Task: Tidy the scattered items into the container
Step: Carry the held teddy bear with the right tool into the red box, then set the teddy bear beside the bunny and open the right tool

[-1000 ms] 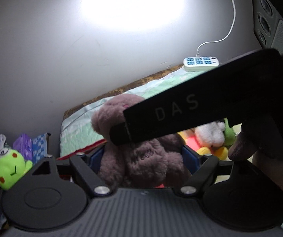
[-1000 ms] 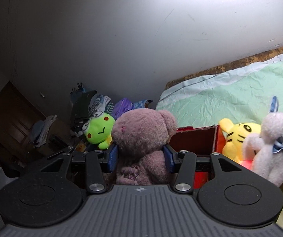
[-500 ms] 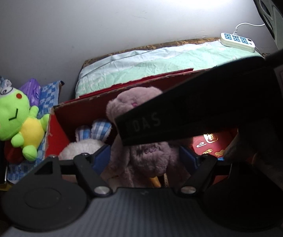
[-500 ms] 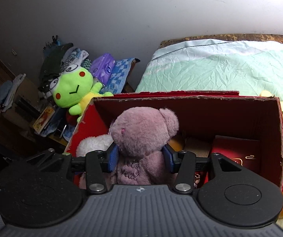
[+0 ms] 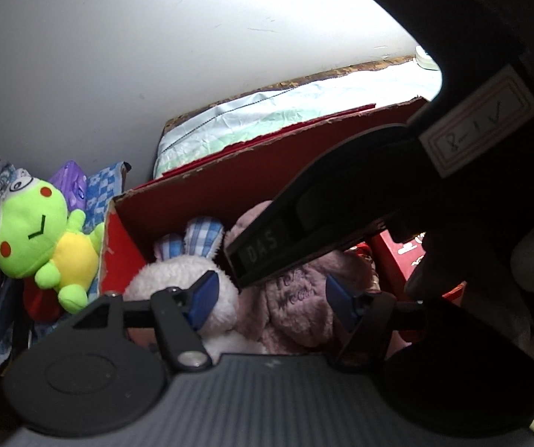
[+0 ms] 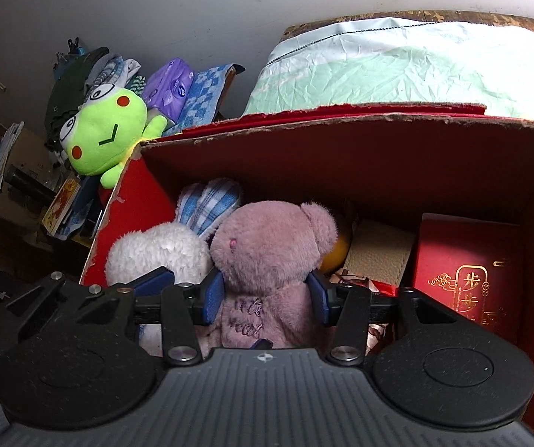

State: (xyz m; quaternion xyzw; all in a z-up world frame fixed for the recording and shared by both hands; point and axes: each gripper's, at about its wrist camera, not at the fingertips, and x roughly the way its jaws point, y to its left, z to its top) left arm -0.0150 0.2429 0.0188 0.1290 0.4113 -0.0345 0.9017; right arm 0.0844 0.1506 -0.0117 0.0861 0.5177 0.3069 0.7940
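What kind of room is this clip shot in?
Most likely a bedroom: a bed with a pale green cover against the wall, plush toys such as the frog, and folded cloths piled beside it.

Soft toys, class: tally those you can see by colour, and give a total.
Mauve (bear, in the red box): 1
White (rabbit with checked ears, in the box): 1
Green (frog, outside the box): 1
Total: 3
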